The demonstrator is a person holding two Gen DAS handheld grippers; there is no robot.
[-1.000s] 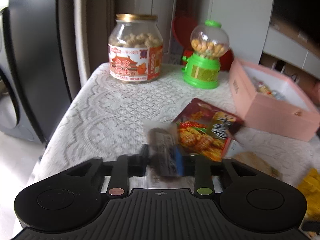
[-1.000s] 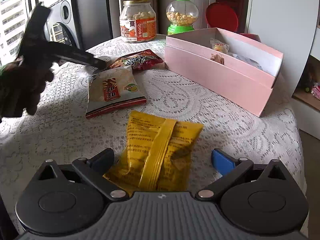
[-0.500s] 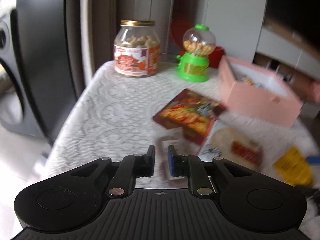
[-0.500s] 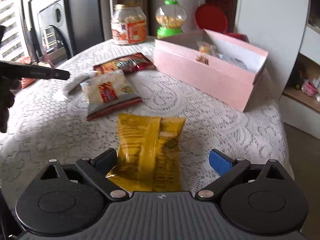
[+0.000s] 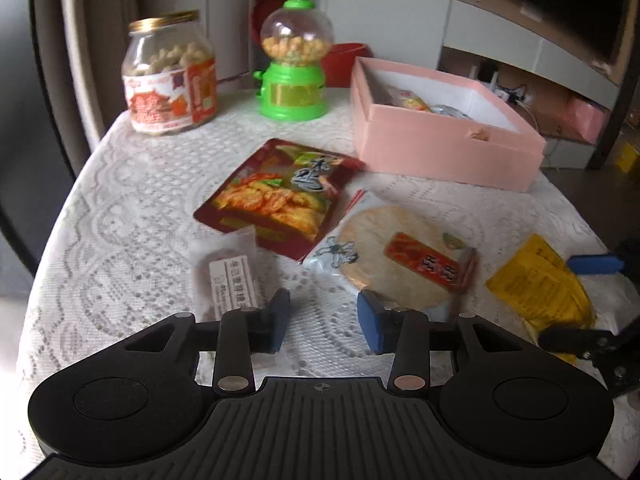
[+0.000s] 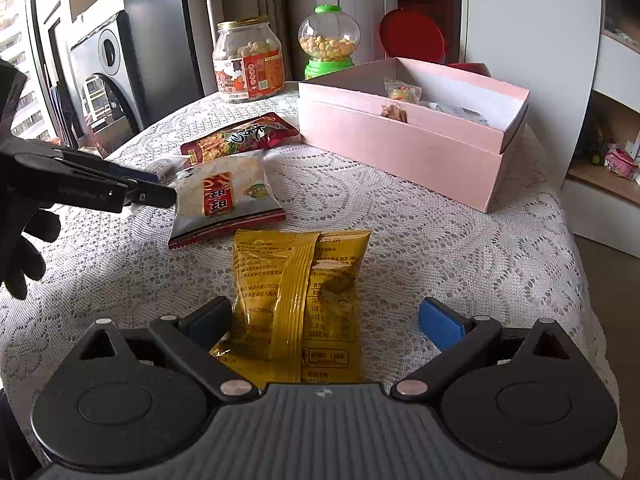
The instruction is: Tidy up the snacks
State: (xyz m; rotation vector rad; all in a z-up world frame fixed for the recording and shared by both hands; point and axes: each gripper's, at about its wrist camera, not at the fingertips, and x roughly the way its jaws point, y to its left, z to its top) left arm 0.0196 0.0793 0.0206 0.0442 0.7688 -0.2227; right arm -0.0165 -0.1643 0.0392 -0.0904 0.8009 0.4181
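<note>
White lace covers the table (image 5: pixel 120 216), with a pink box (image 5: pixel 444 156) at the back, right of a peanut jar (image 5: pixel 170 76) and a green candy dispenser (image 5: pixel 294 68). The left claw (image 5: pixel 323 320) is opening, bare lace between its pads; the small clear packet (image 5: pixel 226 276) lies just left of it, the rice cracker pack (image 5: pixel 400 260) just right, and the red snack bag (image 5: pixel 280 196) beyond. The right claw (image 6: pixel 324 320) gapes wide, straddling the yellow packet (image 6: pixel 298 300) lying flat between its pads, ungripped.
</note>
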